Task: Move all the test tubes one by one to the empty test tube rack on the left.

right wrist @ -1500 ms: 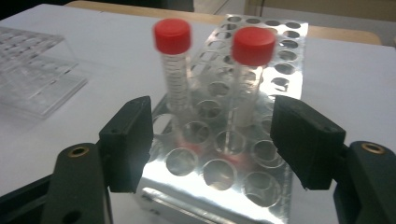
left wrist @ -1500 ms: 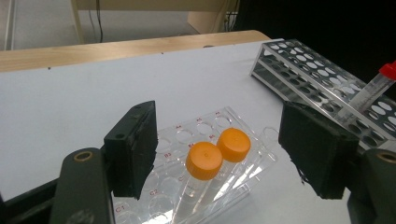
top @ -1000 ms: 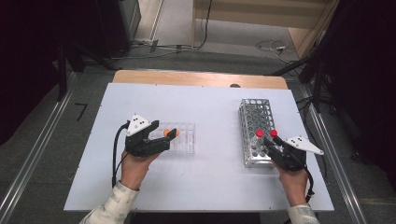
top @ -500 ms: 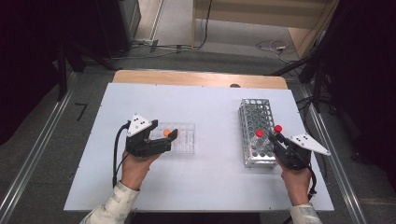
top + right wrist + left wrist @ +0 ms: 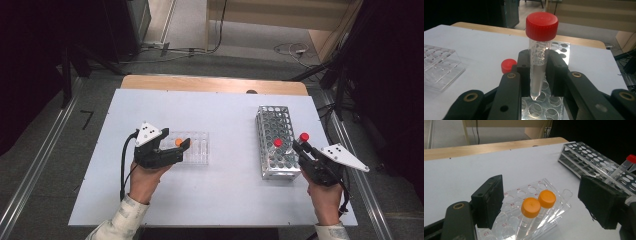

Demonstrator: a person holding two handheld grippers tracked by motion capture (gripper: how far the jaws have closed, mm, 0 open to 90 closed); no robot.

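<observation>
My right gripper (image 5: 539,67) is shut on a clear tube with a red cap (image 5: 541,26), held upright with its tip just above the holes of the metal rack (image 5: 541,110). In the high view this tube (image 5: 303,136) is at the rack's (image 5: 274,125) near right corner. A second red-capped tube (image 5: 278,143) stands in the rack beside it. My left gripper (image 5: 544,205) is open, and its jaws have just been opening. Two orange-capped tubes (image 5: 531,207) in the clear plastic rack (image 5: 534,188) stand between its jaws, untouched.
The white table (image 5: 225,110) has a wooden strip along its far edge (image 5: 210,84). The clear rack (image 5: 197,149) lies left of centre and the metal rack at the right, with bare tabletop between them. Cables trail on the floor beyond.
The right gripper has closed on the red-capped tube and risen with it, up and slightly to the right off the metal rack. The left hand has stayed in place.
</observation>
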